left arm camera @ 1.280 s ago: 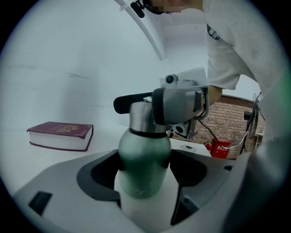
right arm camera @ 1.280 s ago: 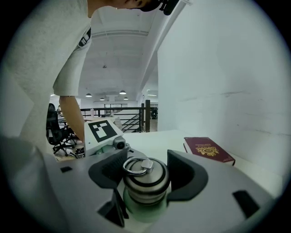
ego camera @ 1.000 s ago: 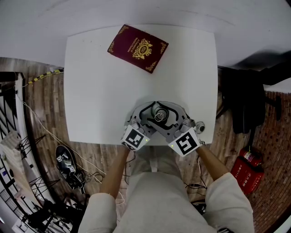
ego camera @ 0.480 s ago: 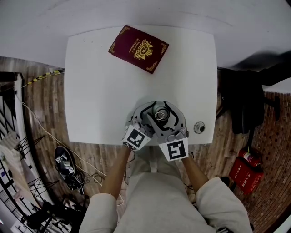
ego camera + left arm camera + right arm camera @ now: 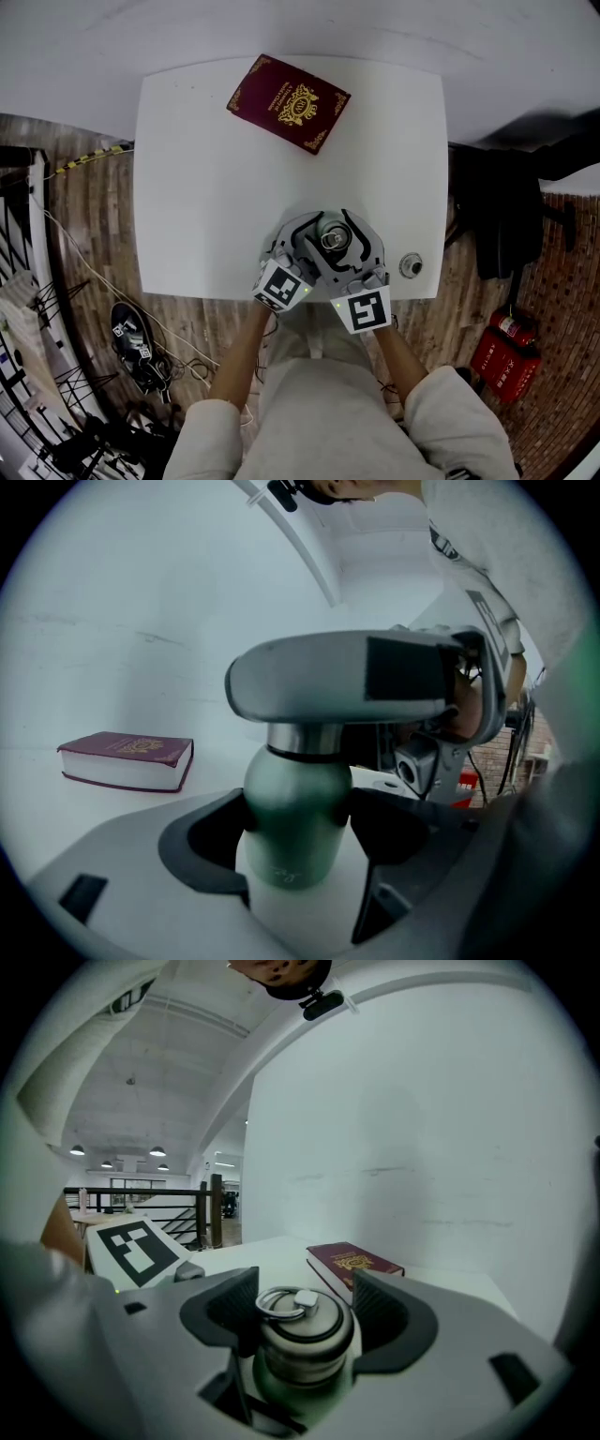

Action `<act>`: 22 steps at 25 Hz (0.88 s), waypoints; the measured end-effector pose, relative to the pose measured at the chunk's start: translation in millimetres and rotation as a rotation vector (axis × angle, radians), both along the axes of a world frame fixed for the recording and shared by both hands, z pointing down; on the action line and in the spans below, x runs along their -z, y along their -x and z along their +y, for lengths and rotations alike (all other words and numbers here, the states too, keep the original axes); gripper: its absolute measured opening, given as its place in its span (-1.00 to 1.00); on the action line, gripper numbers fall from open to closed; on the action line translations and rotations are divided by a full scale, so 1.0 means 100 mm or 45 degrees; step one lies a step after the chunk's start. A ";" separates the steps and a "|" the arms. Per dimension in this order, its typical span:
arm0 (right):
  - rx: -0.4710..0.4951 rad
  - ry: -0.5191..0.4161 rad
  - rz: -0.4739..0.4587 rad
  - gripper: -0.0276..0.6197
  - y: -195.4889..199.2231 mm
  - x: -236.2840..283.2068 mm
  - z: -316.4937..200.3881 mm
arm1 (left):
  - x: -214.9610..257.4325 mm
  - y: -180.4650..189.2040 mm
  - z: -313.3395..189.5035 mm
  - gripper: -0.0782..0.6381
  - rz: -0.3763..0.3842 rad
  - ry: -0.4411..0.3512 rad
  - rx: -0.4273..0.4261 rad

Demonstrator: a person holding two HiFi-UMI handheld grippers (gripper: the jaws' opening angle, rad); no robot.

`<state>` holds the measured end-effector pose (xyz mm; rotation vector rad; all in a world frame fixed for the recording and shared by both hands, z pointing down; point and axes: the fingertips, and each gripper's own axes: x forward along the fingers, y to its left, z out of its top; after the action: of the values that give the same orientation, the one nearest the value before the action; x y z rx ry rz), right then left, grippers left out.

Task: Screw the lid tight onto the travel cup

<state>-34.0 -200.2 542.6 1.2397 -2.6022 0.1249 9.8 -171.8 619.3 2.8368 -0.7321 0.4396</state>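
Green metal travel cup (image 5: 286, 855) upright at near edge of white bench (image 5: 206, 187). Left gripper (image 5: 296, 822) clamped on cup body. Right gripper (image 5: 305, 1312) closed around round silver lid (image 5: 302, 1330) with ring on top. Maroon hardcover book (image 5: 289, 101) lies flat, far side, well apart.

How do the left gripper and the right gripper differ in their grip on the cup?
The left gripper clamps the green cup body; the right gripper closes on the metal lid. The left gripper grips lower, the right gripper at the top. Both hold the same upright cup.
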 end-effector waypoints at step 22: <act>1.008 0.096 0.203 -0.04 0.18 -0.04 0.32 | -0.01 0.00 0.00 0.17 -0.006 -0.010 0.000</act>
<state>-51.6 -168.5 546.5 0.1261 -2.6971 -0.0275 10.1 -171.5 620.0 2.8440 -0.7362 0.4445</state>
